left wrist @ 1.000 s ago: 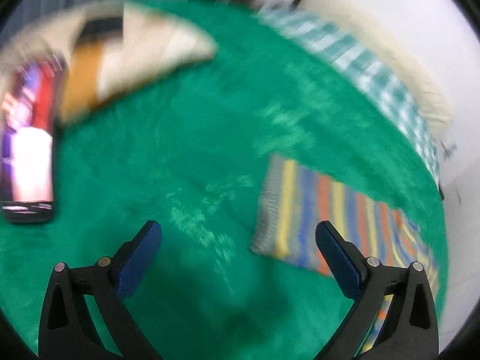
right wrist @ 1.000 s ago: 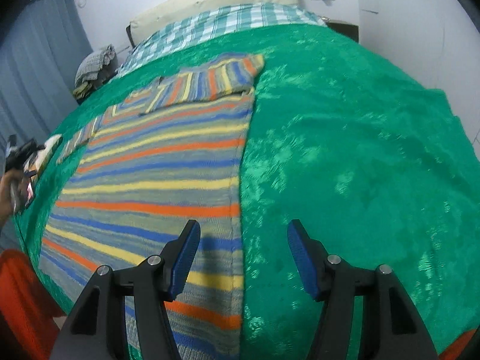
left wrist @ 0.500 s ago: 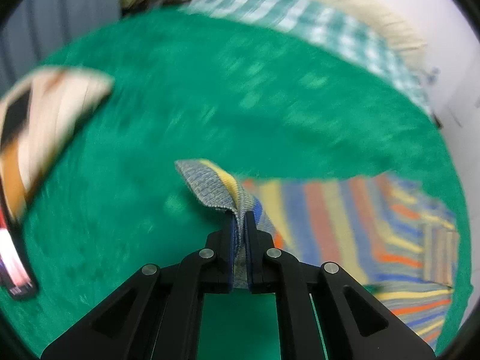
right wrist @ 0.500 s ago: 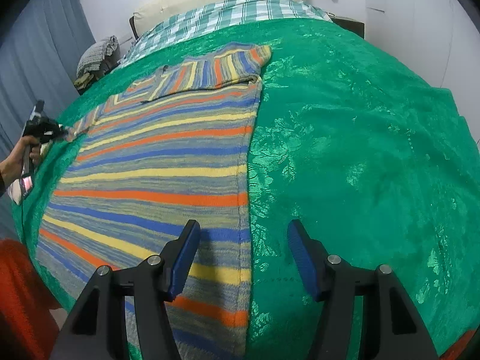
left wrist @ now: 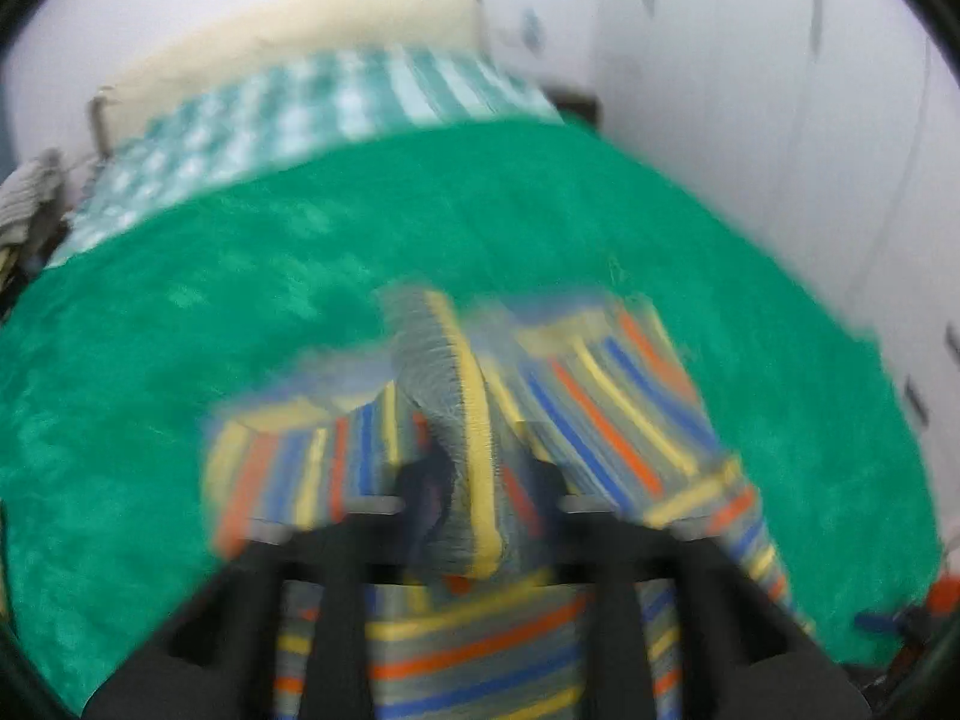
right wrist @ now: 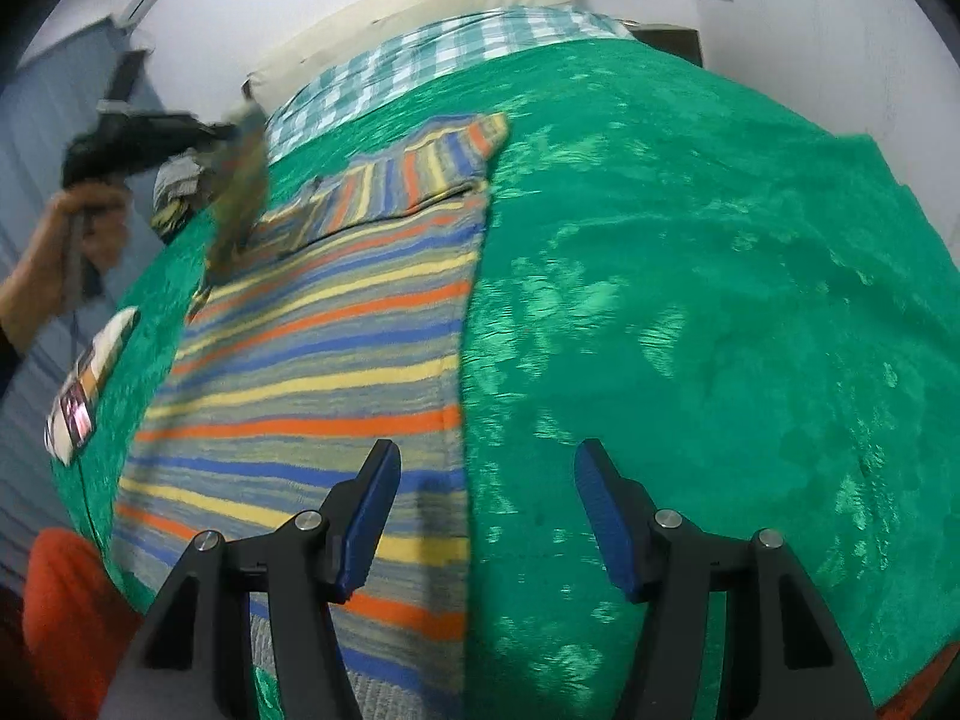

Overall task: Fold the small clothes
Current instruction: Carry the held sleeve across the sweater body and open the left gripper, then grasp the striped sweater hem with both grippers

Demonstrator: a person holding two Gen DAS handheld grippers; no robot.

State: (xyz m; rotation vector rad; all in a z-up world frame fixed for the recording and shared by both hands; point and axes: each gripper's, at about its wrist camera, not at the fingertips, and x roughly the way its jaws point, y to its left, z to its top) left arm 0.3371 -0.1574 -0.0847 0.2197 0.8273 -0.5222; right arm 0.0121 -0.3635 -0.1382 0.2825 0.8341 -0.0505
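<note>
Sweater (right wrist: 336, 360), striped in orange, blue and yellow, lies flat on the green bedspread (right wrist: 690, 300) with its long axis running from the near edge toward twelve o'clock, where the checked sheet (right wrist: 432, 60) begins. From the right gripper (right wrist: 486, 516) the body spreads toward ten and eleven o'clock, its right hem running straight up just inside the left finger. That gripper hangs wide apart and empty, touching no cloth. The left gripper (left wrist: 474, 504) is the nearer to the work: its jaws are pinched tight on the sleeve (left wrist: 456, 396), raised off the bed at ten o'clock in the right wrist view, cuff standing toward twelve o'clock. I judge the sleeve must travel toward three o'clock, across the body; blur hides exactly how deep the pinch sits
</note>
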